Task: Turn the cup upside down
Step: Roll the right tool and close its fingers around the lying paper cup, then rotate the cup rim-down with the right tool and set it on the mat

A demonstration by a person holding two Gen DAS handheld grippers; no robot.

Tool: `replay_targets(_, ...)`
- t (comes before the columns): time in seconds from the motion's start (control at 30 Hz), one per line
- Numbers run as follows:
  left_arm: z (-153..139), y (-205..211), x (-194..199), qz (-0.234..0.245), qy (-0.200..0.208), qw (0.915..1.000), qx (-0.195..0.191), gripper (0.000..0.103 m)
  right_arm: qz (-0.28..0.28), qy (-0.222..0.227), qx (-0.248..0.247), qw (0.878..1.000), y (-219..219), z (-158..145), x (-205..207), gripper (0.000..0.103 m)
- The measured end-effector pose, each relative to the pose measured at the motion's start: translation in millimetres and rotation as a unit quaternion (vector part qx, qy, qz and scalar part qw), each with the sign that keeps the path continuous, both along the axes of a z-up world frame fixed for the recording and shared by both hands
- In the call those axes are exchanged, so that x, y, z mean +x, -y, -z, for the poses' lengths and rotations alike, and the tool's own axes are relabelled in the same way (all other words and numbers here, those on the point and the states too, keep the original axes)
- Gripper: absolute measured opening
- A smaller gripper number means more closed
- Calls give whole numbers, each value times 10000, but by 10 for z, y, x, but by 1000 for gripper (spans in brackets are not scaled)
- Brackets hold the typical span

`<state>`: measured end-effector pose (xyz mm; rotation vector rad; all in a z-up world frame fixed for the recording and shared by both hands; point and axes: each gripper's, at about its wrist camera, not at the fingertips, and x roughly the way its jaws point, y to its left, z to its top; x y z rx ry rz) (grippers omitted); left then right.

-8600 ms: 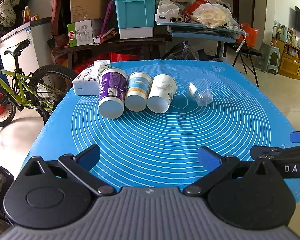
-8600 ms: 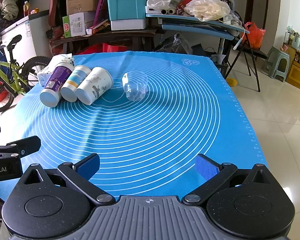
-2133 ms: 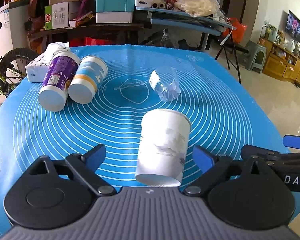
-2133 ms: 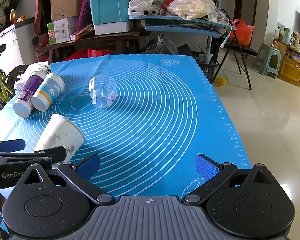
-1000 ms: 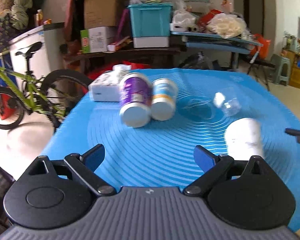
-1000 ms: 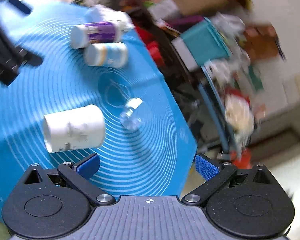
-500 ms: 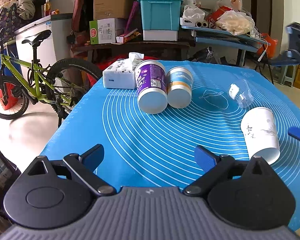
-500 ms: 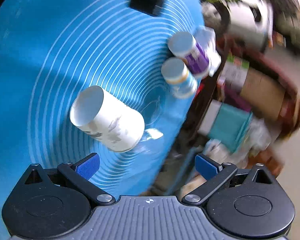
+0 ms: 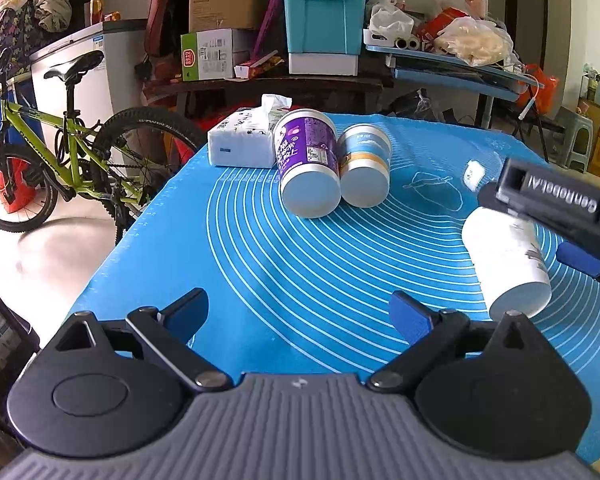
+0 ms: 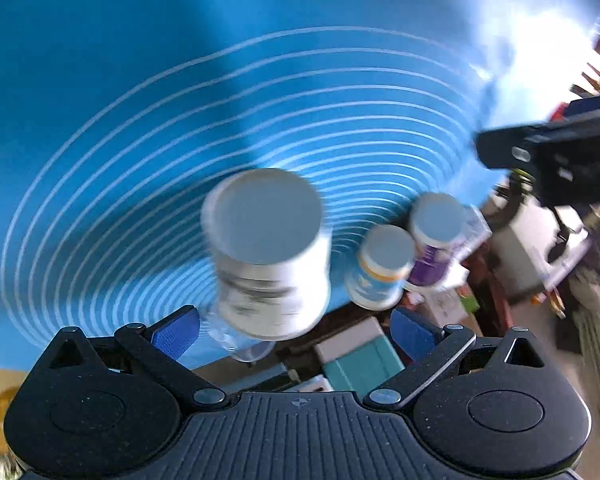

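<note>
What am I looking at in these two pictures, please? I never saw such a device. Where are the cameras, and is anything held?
There is no robot. A person holds two hand grippers, each with a fisheye camera looking along its two fingers. The left camera shows the left gripper, open and empty, over a blue mat. On the mat lie a white cup, a purple cup, a blue cup and a tissue pack. The right camera's picture is upside down. There the right gripper is open at the white cup and grips nothing.

Right tool rolled over (inverted).
</note>
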<state>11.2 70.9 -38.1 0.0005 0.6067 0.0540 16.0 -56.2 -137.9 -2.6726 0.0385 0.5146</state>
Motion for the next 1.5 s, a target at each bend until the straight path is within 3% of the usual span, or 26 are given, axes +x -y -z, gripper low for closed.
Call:
replay_targets(0.17, 23, -7, 29, -29, -52, 10000, -37, 96, 99, -328, -394, 9986, 19, 54, -1, 101)
replay_targets(0.37, 25, -3, 20, -27, -65, 10000, -40, 96, 25, -444, -713, 9965, 40, 143, 44, 85)
replay_targets(0.53, 20, -19, 21, -50, -67, 9999, -61, 96, -52, -547, -652, 9964, 38, 85, 41, 59)
replay_targets(0.77, 7, 10, 26, -1, -59, 10000, -23, 96, 416, -797, 195, 9958, -36, -89, 93, 56)
replay_targets(0.93, -21, 72, 44, 88, -28, 10000, 38, 96, 1489, -969, 1369, 9745, -141, -330, 263, 56)
replay_targets(1.0, -47, 105, 47, 133, 18, 9999, 71, 96, 1900, -1112, 1898, 9568, -153, -476, 342, 56)
replay_targets(1.07, -72, 134, 55, 169, 56, 9998, 83, 96, 2430, -1462, 2495, 9259, -108, -672, 355, 56)
replay_targets(1.2, -116, 222, 79, 315, 113, 9993, 156, 96, 3178, -1913, 3775, 8485, 35, -1010, 437, 56)
replay_targets(1.37, -214, 350, 114, 494, 265, 9979, 331, 96, 3718, -2414, 5144, 7341, 282, -1277, 582, 56)
replay_targets(1.5, -253, 450, 164, 566, 359, 9966, 485, 96, 4016, -2404, 5934, 6548, 542, -1316, 677, 56)
